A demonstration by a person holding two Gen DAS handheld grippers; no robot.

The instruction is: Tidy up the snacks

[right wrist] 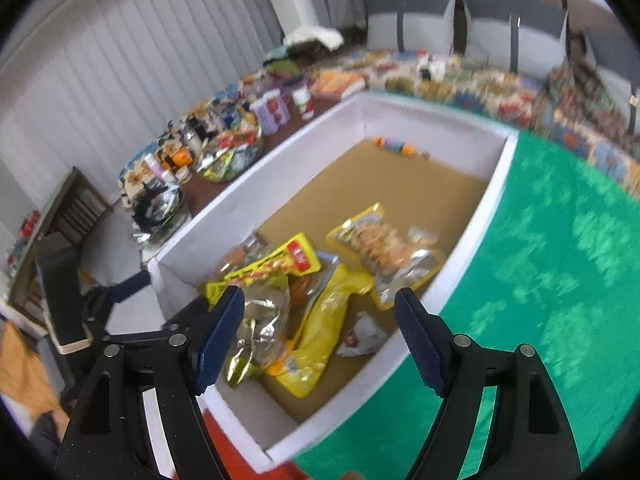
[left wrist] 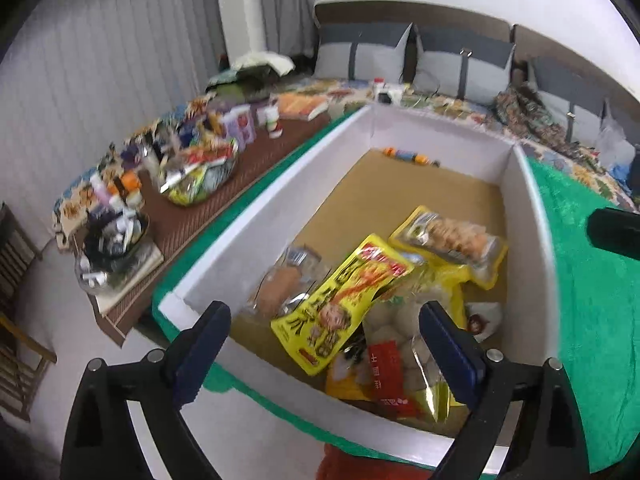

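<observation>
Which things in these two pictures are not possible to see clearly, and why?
- Small items at the far wall of the white box: too small and blurred, both views.
- Snacks in the glass bowl on the side table: motion blur.
- Packets under the yellow packet: covered by it; left wrist view.
- Box's near corner: hidden behind the right gripper.

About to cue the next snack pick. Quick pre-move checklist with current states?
1. Left gripper open, empty: ok.
2. Right gripper open, empty: ok.
3. White box has bare floor at far end: ok.
4. Snack packets heaped at near end, overlapping: not ok for tidy order.
5. Snack bowl on brown side table within reach: cannot tell.
6. Views sharp enough: not ok, motion blur.
</observation>
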